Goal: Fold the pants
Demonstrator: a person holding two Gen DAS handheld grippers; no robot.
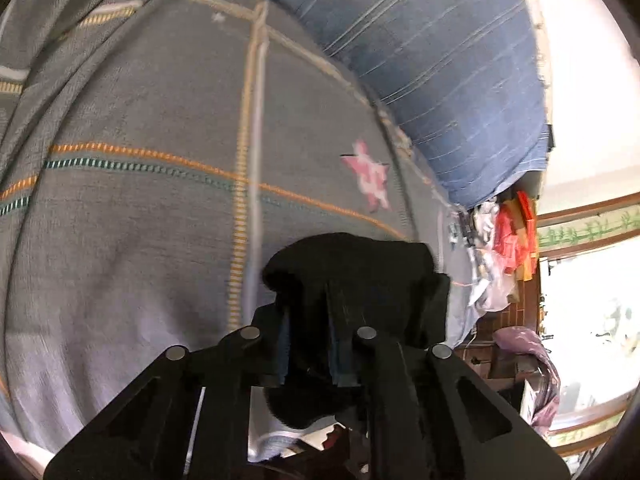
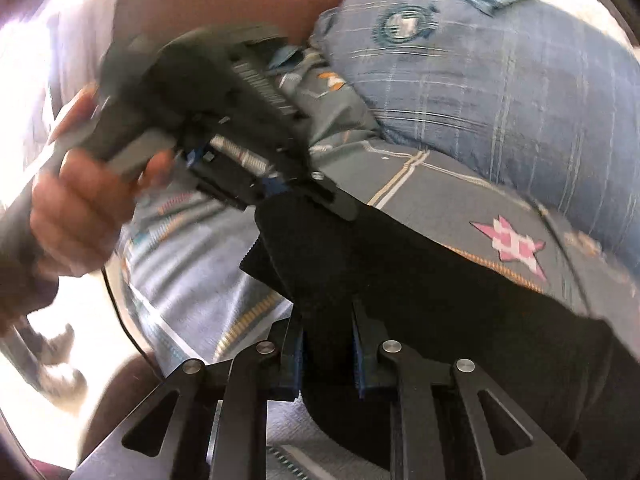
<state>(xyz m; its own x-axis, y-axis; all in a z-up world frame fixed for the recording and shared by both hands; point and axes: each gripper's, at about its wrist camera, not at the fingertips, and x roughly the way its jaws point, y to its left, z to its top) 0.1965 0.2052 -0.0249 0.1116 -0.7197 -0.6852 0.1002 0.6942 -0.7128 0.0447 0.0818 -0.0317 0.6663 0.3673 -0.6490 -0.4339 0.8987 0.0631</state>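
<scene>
Left wrist view: left gripper clamped onto a bunched edge of the black fabric pants above the grey plaid bedsheet with pink star. Right wrist view: right gripper closed on the pants too; their long axis stretches from upper left toward lower right, beside the blue striped pillow.

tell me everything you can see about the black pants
The black pants look like dark, soft, matte cloth with no pattern. Both tools pinch them: the right tool grips one bunched part, the left tool clamps another. Between the two the cloth stretches as a band over the grey checked bedspread with its pink star. A loose fold hangs below the left tool. Their full shape is hidden.
</scene>
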